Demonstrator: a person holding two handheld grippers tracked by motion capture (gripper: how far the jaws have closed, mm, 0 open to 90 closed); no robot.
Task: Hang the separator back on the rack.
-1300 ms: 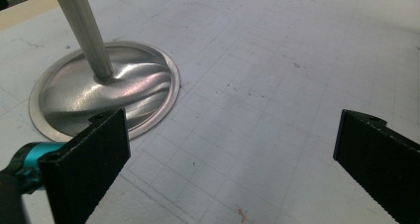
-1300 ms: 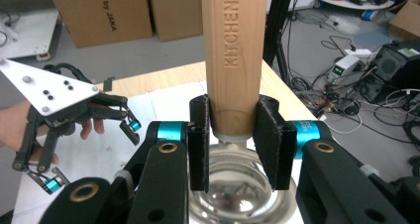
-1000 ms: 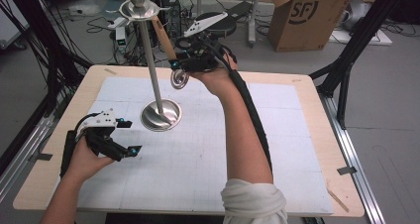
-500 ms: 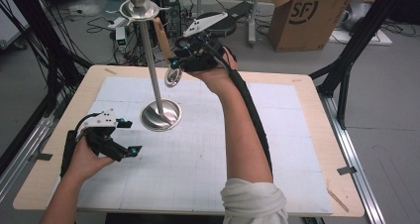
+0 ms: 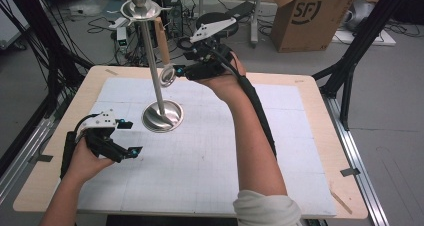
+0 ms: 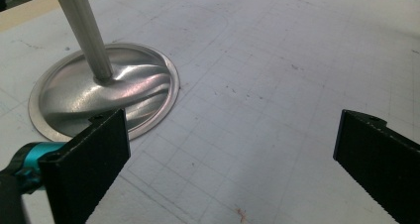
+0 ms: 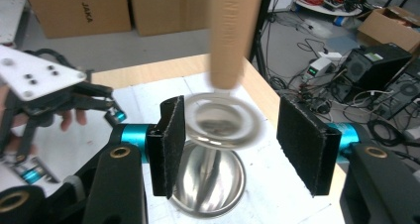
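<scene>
1. While the left gripper (image 5: pixel 129 136) rests on the tabletop (image 5: pixel 210 176) with fingers spread and empty, beside the stand (image 5: pixel 161 117), it should stay clear.
2. Hanging from the stand's top, the wooden-handled strainer (image 5: pixel 167 76) sits between the right gripper (image 5: pixel 181 72) fingers, which have just been opening; withdraw straight back, avoiding the rim.
3. The right gripper view shows the gaps beside the strainer (image 7: pixel 223 120); the high view hides them.

A cardboard box (image 5: pixel 320 16) stands on the grey floor (image 5: pixel 380 76) beyond the wooden table (image 5: pixel 300 86), beside tangled cables (image 5: pixel 95 8) and a computer tower (image 7: pixel 369 68).
</scene>
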